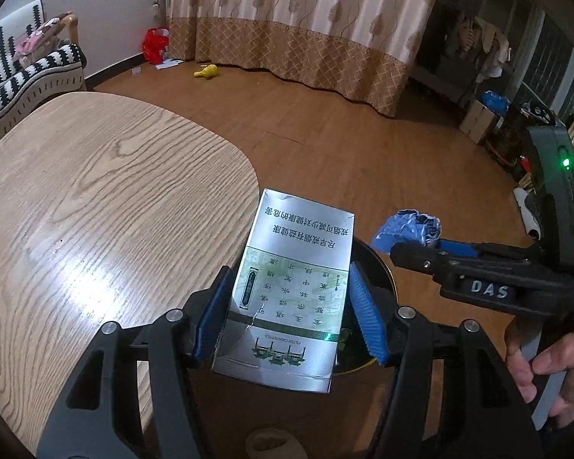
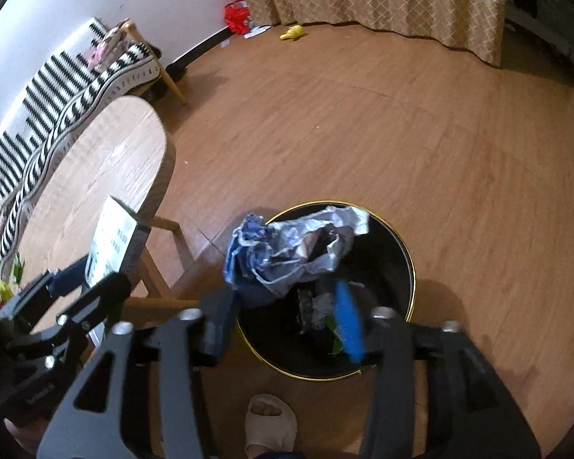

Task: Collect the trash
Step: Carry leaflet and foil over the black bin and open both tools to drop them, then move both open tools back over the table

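In the left wrist view my left gripper (image 1: 291, 317) is shut on a silver cigarette carton (image 1: 291, 267), blue pads pressing both its long sides, above the table edge and the bin. The black bin with a gold rim (image 2: 403, 244) stands on the floor and holds several scraps. A crumpled blue and silver wrapper (image 2: 287, 252) hangs over the bin's left rim, against the left finger of my right gripper (image 2: 283, 317). Its jaws stand apart and the right pad is clear of the wrapper. From the left wrist view the wrapper (image 1: 405, 227) sits at the tip of the right gripper (image 1: 428, 248).
A light wooden table (image 1: 95, 210) lies to the left, with a striped sofa (image 2: 57, 95) behind it. A slippered foot (image 2: 269, 420) is just below the bin. A yellow toy (image 1: 206, 72) and red bag (image 1: 155, 44) lie by the curtain. Cardboard boxes (image 1: 478, 120) stand far right.
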`<state>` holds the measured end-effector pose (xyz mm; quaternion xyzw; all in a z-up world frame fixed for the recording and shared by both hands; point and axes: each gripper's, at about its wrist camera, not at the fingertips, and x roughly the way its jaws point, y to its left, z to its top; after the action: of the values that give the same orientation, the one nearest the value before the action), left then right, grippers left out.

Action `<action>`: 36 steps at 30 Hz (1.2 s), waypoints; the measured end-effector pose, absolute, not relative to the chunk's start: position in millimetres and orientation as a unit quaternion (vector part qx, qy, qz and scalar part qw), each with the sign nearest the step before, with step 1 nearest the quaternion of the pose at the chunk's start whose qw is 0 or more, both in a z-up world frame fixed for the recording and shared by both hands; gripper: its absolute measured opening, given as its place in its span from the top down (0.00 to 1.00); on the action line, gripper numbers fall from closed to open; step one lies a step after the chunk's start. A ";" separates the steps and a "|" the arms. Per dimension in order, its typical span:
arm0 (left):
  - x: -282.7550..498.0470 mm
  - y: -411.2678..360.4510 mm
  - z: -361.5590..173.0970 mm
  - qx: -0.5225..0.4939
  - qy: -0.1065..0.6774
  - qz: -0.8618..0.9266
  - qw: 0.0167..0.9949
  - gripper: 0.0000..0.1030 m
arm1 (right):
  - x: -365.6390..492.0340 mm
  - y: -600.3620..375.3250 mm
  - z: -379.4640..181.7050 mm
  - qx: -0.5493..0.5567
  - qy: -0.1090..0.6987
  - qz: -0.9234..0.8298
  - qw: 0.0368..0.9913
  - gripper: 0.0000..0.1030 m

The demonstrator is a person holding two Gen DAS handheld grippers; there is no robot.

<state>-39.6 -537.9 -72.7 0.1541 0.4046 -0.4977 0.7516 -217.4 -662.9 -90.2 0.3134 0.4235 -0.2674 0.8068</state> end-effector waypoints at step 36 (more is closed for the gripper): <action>-45.3 -557.3 -85.5 0.147 0.411 -0.509 0.742 0.18 | -247.1 -672.1 -69.9 0.349 0.365 -0.314 0.804 0.24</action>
<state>-45.3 -557.3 -85.5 0.1469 0.4111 -0.5087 0.7421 -247.1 -672.1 -69.9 0.3490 0.3648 -0.3140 0.8040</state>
